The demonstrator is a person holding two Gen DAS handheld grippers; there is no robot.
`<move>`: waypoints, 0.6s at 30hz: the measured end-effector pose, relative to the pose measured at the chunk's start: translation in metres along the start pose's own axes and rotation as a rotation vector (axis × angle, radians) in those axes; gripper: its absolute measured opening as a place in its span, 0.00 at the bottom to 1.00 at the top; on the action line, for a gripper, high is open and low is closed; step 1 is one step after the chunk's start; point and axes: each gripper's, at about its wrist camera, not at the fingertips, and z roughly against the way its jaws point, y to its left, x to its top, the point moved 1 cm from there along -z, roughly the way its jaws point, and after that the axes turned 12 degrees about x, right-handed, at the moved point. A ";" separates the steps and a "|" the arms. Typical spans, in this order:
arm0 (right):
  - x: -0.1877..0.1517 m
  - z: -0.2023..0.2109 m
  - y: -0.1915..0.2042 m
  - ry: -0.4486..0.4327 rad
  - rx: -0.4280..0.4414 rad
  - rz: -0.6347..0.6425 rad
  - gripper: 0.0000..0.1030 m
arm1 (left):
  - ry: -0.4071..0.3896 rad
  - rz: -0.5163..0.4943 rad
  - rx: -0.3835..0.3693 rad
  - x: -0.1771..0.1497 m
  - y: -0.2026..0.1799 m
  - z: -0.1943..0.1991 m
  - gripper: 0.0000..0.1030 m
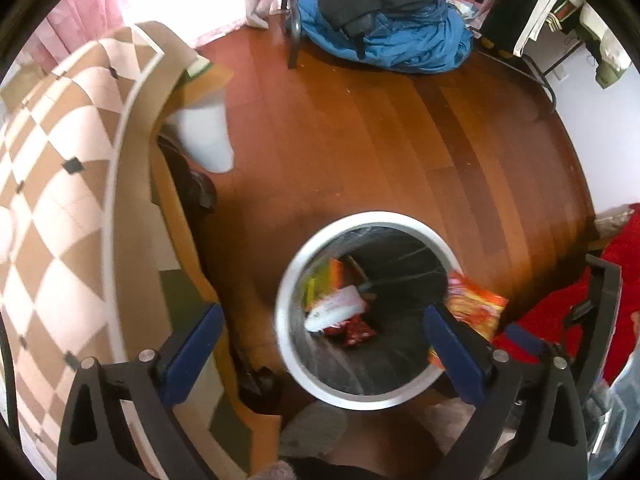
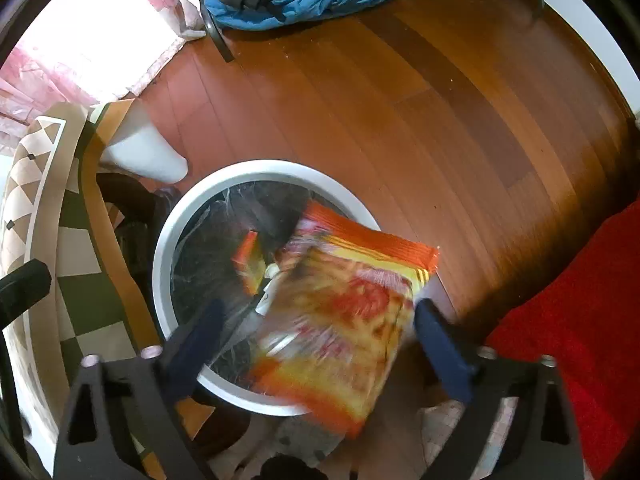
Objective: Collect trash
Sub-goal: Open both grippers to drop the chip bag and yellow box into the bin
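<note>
Each tool, left (image 1: 324, 322) and right (image 2: 316, 320), has black triangular-cutout arms, silver round screws at the pivots and dark blue finger pads (image 1: 192, 344). Fuzzy grey slippers (image 1: 312, 428) show below.

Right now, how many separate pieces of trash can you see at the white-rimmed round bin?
4, maybe more hidden below: a large orange-and-yellow snack bag falling across the white-rimmed round bin; inside, a small orange-yellow packet, a white wrapper and a red wrapper.

Orange-and-yellow snack bag (image 2: 340, 312): motion-blurred, print unreadable; in the left wrist view mostly hidden behind a blue finger (image 1: 456, 344). Trash bin (image 2: 168, 240): near rim covered by the bag. Bin contents (image 1: 336, 308): blurred, labels illegible. Red fabric (image 2: 568, 340): cut by the frame edge.
</note>
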 end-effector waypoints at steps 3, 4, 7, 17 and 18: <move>-0.003 0.002 0.001 0.010 -0.019 0.003 1.00 | -0.028 -0.013 0.040 -0.002 0.002 0.004 1.00; -0.004 0.002 0.002 0.012 -0.026 0.003 1.00 | -0.031 -0.017 0.050 -0.003 0.002 0.004 1.00; -0.007 0.007 0.004 0.012 -0.046 0.001 1.00 | -0.045 -0.026 0.083 -0.008 0.002 0.008 1.00; -0.019 0.045 0.011 -0.034 -0.069 0.004 1.00 | -0.110 -0.053 0.138 -0.021 0.002 0.033 1.00; -0.021 0.050 0.012 -0.042 -0.068 -0.001 1.00 | -0.119 -0.055 0.143 -0.023 0.002 0.037 1.00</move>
